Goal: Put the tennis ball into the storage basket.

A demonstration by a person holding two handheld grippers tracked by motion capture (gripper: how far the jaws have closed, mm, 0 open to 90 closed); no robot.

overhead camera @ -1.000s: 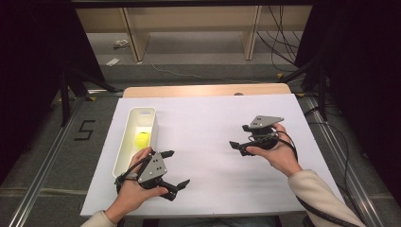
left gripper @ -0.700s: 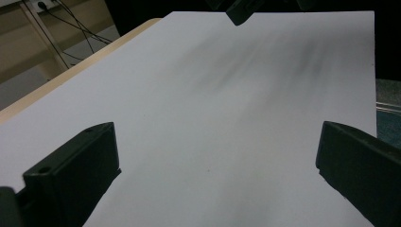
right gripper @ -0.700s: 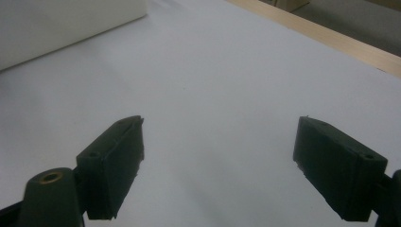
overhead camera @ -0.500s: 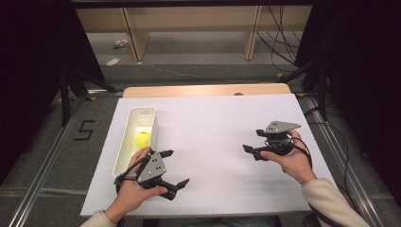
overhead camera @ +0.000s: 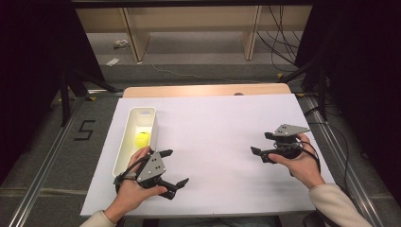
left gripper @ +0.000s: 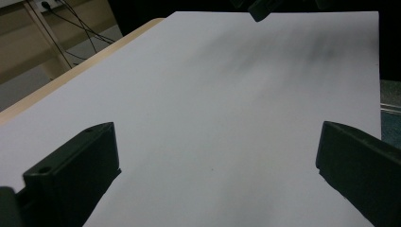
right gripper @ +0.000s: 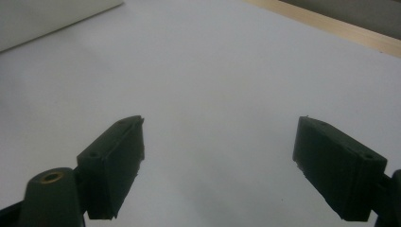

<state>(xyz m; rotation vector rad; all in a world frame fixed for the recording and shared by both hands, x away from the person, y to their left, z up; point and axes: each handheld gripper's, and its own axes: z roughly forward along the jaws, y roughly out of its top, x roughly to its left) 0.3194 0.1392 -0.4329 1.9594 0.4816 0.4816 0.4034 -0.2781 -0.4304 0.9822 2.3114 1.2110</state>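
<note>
Inside the white bin on the desk a small yellow ball is sitting, probably light and rollable, best pinched across its middle, while both hand-held grippers, left and right, are hovering spread and empty.

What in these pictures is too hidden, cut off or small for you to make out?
- High view: the yellow thing in the white bin is too small to identify.
- High view: the near end of the bin is hidden behind the left gripper and the hand holding it.
- Left gripper view: the right gripper is cut off by the top edge.
- Right gripper view: the bin is cut off at the top left corner, its inside unseen.
</note>
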